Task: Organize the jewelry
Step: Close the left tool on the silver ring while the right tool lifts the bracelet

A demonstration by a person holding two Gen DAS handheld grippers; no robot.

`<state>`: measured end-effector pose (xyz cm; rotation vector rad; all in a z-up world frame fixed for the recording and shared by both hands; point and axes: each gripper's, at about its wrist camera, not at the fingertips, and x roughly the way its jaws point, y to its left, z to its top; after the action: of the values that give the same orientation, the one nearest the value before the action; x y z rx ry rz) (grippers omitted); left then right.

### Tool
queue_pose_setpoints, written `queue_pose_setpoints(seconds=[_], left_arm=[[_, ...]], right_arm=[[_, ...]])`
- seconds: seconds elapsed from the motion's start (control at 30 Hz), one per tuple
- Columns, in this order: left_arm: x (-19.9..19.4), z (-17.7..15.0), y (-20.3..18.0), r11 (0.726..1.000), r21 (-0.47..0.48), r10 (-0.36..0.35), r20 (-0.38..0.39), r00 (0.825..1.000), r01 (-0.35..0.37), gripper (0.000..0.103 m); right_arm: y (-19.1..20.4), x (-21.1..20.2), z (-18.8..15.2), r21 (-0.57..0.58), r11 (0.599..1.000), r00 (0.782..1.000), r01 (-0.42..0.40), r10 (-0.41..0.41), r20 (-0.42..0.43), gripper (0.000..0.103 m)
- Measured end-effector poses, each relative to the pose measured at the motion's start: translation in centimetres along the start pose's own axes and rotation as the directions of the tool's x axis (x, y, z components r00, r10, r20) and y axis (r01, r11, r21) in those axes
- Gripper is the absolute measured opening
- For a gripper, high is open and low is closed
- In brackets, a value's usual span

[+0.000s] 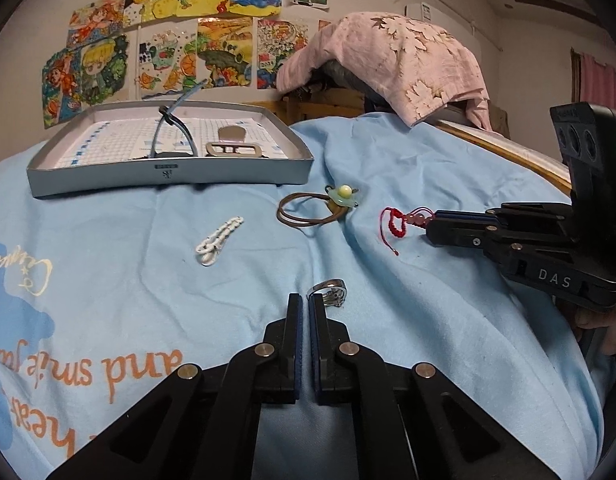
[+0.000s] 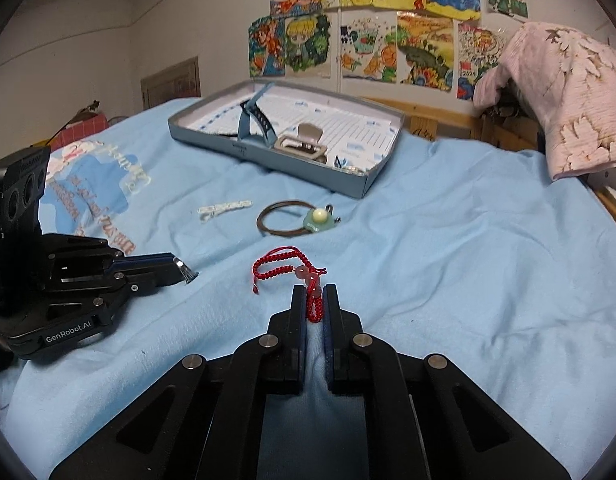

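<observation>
Jaws on both sides are closed down: the left gripper (image 1: 305,300) has its jaws nearly together and pinching the edge of a silver ring (image 1: 330,291) at the very tips, and the right gripper (image 2: 315,292) has its jaws clamped on the beaded end of a red cord bracelet (image 2: 286,270), with the braided loop trailing out ahead on the bed (image 2: 448,240). Both pieces sit on the blue sheet in the near middle of the bed, the ring on the left, the bracelet on the right. Beyond them lie a white beaded clip (image 1: 218,240) and a brown hair tie with a green charm (image 1: 308,208), well apart from both grippers. A grey tray (image 1: 108,178) sits toward the far edge of the bed, already holding a watch strap (image 1: 174,132) and a buckle (image 1: 234,148), so it is likely the drop spot. Ring: light, rigid, smooth metal, probably slippery; the tip-only pinch looks marginal and it could twist or pop out, so a deeper bite across the band would be safer. Bracelet: very light, limp cord that will dangle and swing when lifted; round beads may roll between the pads, so gripping the braided cord just beside the beads is the better hold. The soft, wrinkled sheet gives under pressure, and thin pieces can sink into folds.
</observation>
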<state>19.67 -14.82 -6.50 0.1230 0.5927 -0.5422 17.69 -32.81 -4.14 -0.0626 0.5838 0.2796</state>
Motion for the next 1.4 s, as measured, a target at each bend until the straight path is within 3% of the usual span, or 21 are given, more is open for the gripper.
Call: queue_pose_setpoints(seconds=[0.17, 0.3, 0.33, 0.63, 1.07, 1.17, 1.4], left_arm=[[0.7, -0.1, -0.1, 1.0, 0.006, -0.006, -0.033, 0.999, 0.006, 0.007], [0.8, 0.0, -0.3, 1.0, 0.017, 0.002, -0.041, 0.999, -0.002, 0.034], [0.9, 0.0, -0.3, 1.0, 0.015, 0.004, -0.045, 0.999, -0.004, 0.036], [1.4, 0.5, -1.4, 0.997, 0.074, -0.017, -0.057, 0.998, 0.021, 0.036], [1.7, 1.3, -2.9, 0.977, 0.177, -0.105, -0.068, 0.992, 0.116, 0.031], [2.4, 1.3, -3.5, 0.97, 0.208, -0.109, -0.1, 0.989, 0.127, 0.02], [2.5, 0.8, -3.6, 0.972, 0.203, -0.099, -0.119, 0.988, 0.121, 0.02]], right_arm=[[0.0, 0.2, 0.1, -0.002, 1.0, 1.0, 0.003, -0.003, -0.008, 0.007], [-0.1, 0.5, 0.1, 0.004, 1.0, 1.0, 0.008, -0.008, -0.027, 0.007], [-0.1, 0.6, 0.0, 0.007, 1.0, 0.999, 0.008, -0.008, -0.032, 0.007], [-1.1, 1.3, -0.6, 0.071, 0.997, 0.997, 0.022, -0.016, -0.078, 0.007], [-1.4, 1.6, -0.7, 0.085, 0.996, 0.996, 0.021, -0.013, -0.088, 0.007], [-1.5, 1.6, -0.7, 0.087, 0.996, 0.996, 0.02, -0.012, -0.09, 0.007], [-1.6, 1.8, -0.8, 0.095, 0.995, 0.995, 0.011, -0.002, -0.095, 0.007]])
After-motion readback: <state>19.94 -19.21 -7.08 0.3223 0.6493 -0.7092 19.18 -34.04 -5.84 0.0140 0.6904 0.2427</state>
